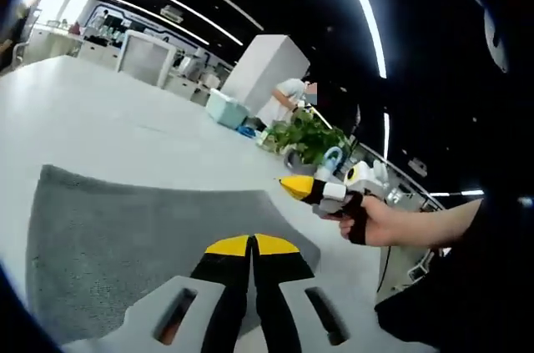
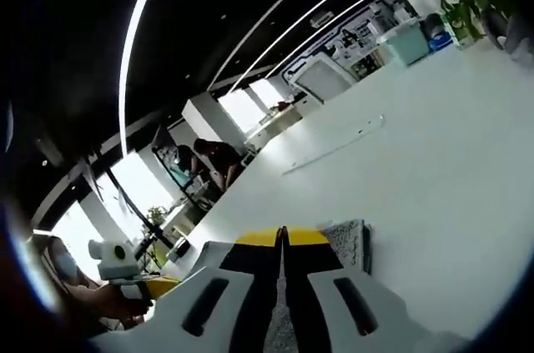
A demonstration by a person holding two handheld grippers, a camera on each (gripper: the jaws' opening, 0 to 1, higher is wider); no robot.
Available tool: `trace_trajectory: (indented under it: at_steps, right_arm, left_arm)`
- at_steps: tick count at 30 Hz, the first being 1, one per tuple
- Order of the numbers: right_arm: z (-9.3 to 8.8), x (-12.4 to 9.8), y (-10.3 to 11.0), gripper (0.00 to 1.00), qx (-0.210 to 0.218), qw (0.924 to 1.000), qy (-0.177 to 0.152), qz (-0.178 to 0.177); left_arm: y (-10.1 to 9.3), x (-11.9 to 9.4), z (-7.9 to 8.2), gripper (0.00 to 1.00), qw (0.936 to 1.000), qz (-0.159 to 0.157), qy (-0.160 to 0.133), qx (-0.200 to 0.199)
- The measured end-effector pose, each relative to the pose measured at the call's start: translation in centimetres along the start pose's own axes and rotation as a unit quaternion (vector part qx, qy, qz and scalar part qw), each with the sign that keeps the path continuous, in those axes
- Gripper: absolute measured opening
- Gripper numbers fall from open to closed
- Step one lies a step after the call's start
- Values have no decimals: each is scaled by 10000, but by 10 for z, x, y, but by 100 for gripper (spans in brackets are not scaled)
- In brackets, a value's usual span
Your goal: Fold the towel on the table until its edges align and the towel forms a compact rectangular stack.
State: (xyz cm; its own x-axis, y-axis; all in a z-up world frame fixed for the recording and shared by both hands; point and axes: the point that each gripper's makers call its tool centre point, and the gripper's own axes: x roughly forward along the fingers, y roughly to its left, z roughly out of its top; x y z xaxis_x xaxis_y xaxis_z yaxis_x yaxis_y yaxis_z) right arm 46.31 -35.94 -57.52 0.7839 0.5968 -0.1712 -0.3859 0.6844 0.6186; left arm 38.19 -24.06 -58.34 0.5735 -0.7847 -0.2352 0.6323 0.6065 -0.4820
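Observation:
A grey towel (image 1: 142, 236) lies spread flat on the white table (image 1: 100, 111). My left gripper (image 1: 251, 244) is over the towel's near part, with its yellow-tipped jaws pressed together. No fabric shows pinched between them. My right gripper (image 1: 299, 189), held by a hand (image 1: 380, 221), has its yellow tip at the towel's far right corner. In the right gripper view my right gripper (image 2: 282, 236) is shut, and a corner of the towel (image 2: 346, 244) lies just right of its tips. Whether it holds the cloth is unclear. The left gripper (image 2: 117, 265) shows at the lower left.
A potted plant (image 1: 310, 138), a pale teal box (image 1: 225, 108) and a white pillar (image 1: 265, 69) stand beyond the table's far edge, where a person (image 1: 292, 93) is bent over. Other people (image 2: 213, 159) stand at desks in the background. The table (image 2: 450, 153) stretches wide and white.

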Motion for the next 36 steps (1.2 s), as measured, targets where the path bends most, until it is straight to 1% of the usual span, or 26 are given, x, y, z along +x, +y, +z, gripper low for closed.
trace_trajectory:
  at_steps: [3, 4, 7, 9, 10, 11, 12, 13, 14, 15, 16, 18, 19, 20, 21, 22, 23, 25, 26, 29, 30, 31, 32, 34, 35, 36]
  right_arm:
    - [-2, 3, 7, 0, -60, 9998, 98, 180]
    - [-5, 4, 7, 0, -82, 9997, 172, 170]
    - [-13, 7, 6, 0, -282, 9989, 351, 129]
    - [-18, 10, 6, 0, -358, 9984, 423, 123]
    - [-20, 12, 5, 0, -343, 9983, 451, 120]
    - [-23, 13, 5, 0, -246, 9984, 490, 122]
    - [-29, 14, 7, 0, 42, 9980, 615, 148]
    - [-29, 16, 6, 0, -51, 9982, 584, 153]
    - [-29, 18, 5, 0, -176, 9980, 588, 122]
    - [-30, 19, 6, 0, -222, 9978, 607, 112]
    - [-31, 22, 7, 0, -258, 9975, 646, 117]
    - [-35, 24, 6, 0, -407, 9961, 775, 115]
    - [-38, 26, 5, 0, -662, 9937, 892, 109]
    - [-40, 27, 4, 0, -892, 9914, 956, 100]
    - [-43, 27, 3, 0, -1070, 9889, 1021, 123]
    - [-46, 27, 2, 0, -1199, 9869, 1072, 119]
    - [-49, 26, 0, 0, -1116, 9877, 1092, 42]
    - [-56, 22, -3, 0, -1463, 9805, 1310, 47]
    - [-58, 22, -4, 0, -1509, 9794, 1341, 44]
    - [-70, 19, -4, 0, -1874, 9681, 1661, 77]
    - [-74, 18, -5, 0, -2002, 9638, 1759, 86]
    - [-82, 15, -9, 0, -2284, 9533, 1973, 96]
    - [-88, 13, -11, 0, -2472, 9455, 2117, 113]
    - [-85, 13, -10, 0, -2469, 9496, 1928, 158]
    - [-85, 13, -11, 0, -2481, 9478, 1995, 149]
    - [-85, 12, -12, 0, -2618, 9428, 2055, 184]
  left_arm:
    - [-9, 6, -3, 1, 9998, -138, 140, 80]
    - [-10, 8, -7, 1, 9995, -148, 248, 125]
    - [-12, 10, -20, 1, 9974, -169, 583, 397]
    - [-11, 12, -28, 1, 9938, -143, 834, 724]
    - [-12, 13, -30, 1, 9912, -167, 884, 968]
    - [-14, 14, -33, 1, 9864, -235, 955, 1315]
    - [-17, 16, -33, 1, 9810, -304, 939, 1668]
    - [-20, 18, -34, 1, 9775, -348, 932, 1862]
    - [-24, 19, -36, 1, 9747, -447, 986, 1957]
    - [-32, 21, -39, 1, 9740, -578, 1041, 1926]
    - [-34, 22, -39, 1, 9731, -618, 1034, 1962]
    - [-40, 26, -47, 1, 9624, -766, 1233, 2295]
    - [-40, 27, -51, 1, 9562, -797, 1355, 2471]
    - [-41, 29, -57, 1, 9447, -848, 1516, 2781]
    - [-42, 31, -59, 1, 9383, -892, 1559, 2955]
    - [-45, 33, -61, 1, 9354, -959, 1560, 3023]
    - [-46, 34, -61, 1, 9390, -960, 1542, 2921]
    - [-46, 36, -66, 1, 9371, -1008, 1637, 2913]
    - [-42, 34, -72, 1, 9264, -1012, 1824, 3136]
    - [-41, 34, -80, 1, 9191, -1047, 1945, 3262]
    - [-39, 33, -85, 1, 9145, -1046, 2062, 3321]
    - [-39, 33, -87, 1, 9128, -1046, 2094, 3346]
    - [-38, 33, -90, 1, 9095, -1053, 2152, 3398]
    - [-40, 33, -91, 1, 9069, -1080, 2160, 3452]
    - [-40, 32, -91, 1, 9056, -1070, 2187, 3474]
    - [-40, 31, -92, 1, 9015, -1082, 2223, 3551]
